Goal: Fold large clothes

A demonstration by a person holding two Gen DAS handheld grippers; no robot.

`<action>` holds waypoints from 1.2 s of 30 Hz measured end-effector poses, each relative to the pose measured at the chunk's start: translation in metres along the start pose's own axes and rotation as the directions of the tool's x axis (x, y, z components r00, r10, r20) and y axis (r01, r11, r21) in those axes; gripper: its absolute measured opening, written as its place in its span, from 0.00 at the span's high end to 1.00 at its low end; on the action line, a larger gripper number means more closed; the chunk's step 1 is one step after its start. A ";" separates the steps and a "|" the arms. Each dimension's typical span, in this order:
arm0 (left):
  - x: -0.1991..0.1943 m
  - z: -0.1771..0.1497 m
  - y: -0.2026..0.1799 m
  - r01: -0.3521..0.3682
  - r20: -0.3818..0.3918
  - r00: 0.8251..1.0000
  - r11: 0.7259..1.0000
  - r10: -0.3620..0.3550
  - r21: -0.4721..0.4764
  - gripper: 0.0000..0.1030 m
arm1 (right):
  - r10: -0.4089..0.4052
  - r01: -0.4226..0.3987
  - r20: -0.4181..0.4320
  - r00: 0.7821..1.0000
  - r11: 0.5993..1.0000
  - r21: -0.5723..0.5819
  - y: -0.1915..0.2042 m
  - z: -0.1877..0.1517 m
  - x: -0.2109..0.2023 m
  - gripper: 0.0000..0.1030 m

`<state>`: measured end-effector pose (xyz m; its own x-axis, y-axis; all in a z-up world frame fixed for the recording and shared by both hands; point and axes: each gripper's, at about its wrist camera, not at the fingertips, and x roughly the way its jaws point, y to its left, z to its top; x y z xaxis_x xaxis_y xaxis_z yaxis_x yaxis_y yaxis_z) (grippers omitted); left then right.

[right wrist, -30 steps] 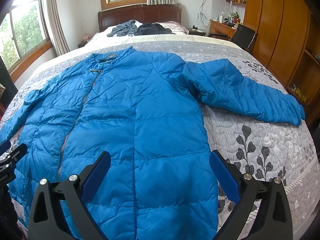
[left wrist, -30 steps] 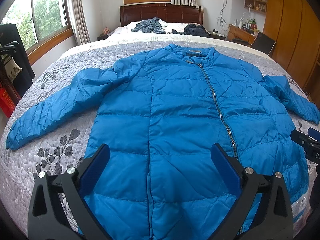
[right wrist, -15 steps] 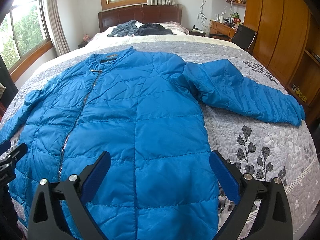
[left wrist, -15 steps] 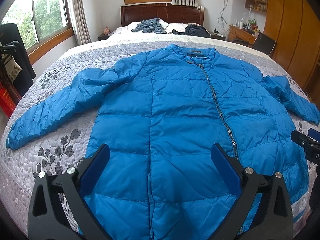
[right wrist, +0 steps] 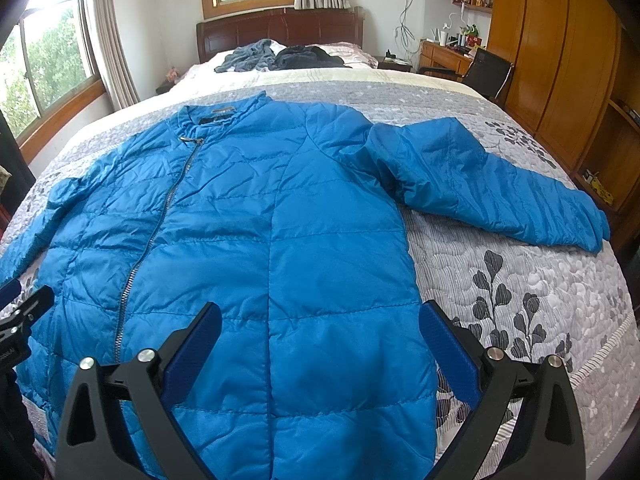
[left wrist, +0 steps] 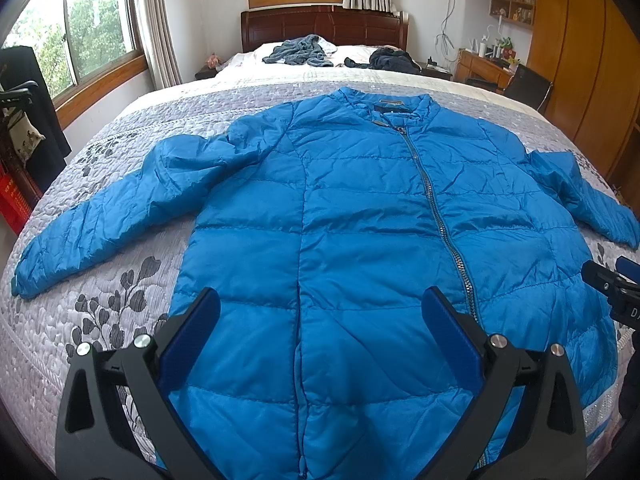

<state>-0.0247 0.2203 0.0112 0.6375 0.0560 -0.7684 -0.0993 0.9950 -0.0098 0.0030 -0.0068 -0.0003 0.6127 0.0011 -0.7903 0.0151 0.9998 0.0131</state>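
Nothing's shifting since the earlier frames. I'm hovering 2 grippers over 1 blue jacket (left wrist: pixel 360 240), lying flat, zipped, on the quilted bed (left wrist: pixel 100 312). Left gripper (left wrist: pixel 320 320) and right gripper (right wrist: pixel 320 324) both w/ fingers spread, holding nothing. 2 clothes heaps (left wrist: pixel 298 50) by headboard. Left view's showing the left sleeve (left wrist: pixel 104 224) whole; right view's showing the right sleeve (right wrist: pixel 500 188) whole.

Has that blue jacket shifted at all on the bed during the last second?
No. The blue jacket lies spread flat just as before, its collar at the same spot below the dark headboard and both sleeves stretched over the same parts of the quilt.
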 end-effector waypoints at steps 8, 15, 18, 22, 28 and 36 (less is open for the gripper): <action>0.000 0.000 -0.002 -0.004 0.002 1.000 1.000 0.004 0.005 0.03 | 0.003 -0.003 -0.001 1.000 1.000 0.005 -0.002 0.000 0.001 0.04; 0.009 0.013 -0.013 0.020 -0.027 0.999 1.000 -0.020 0.009 0.03 | 0.034 -0.036 0.013 0.999 0.995 0.095 -0.048 0.011 0.005 0.04; 0.021 0.033 -0.022 0.043 -0.061 0.997 0.999 -0.043 0.000 0.03 | 0.028 -0.024 -0.020 0.999 0.984 0.178 -0.095 0.025 0.015 0.04; 0.036 0.063 -0.044 0.067 -0.074 0.995 0.998 -0.067 -0.005 0.03 | -0.086 0.107 -0.078 0.993 0.939 0.328 -0.191 0.045 0.030 0.04; 0.052 0.092 -0.083 0.081 -0.041 0.996 0.996 -0.080 0.023 0.03 | -0.170 0.232 -0.168 0.971 0.839 0.492 -0.320 0.060 0.051 0.04; 0.070 0.096 -0.115 0.107 -0.026 0.994 0.993 -0.106 0.053 0.03 | -0.077 0.232 -0.260 0.962 0.731 0.642 -0.425 0.045 0.096 0.08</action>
<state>0.1051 0.1173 0.0199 0.6244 -0.0519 -0.7794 0.0103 0.9982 -0.0582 0.0911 -0.4323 -0.0541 0.3829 -0.0712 -0.9211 0.6604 0.7183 0.2190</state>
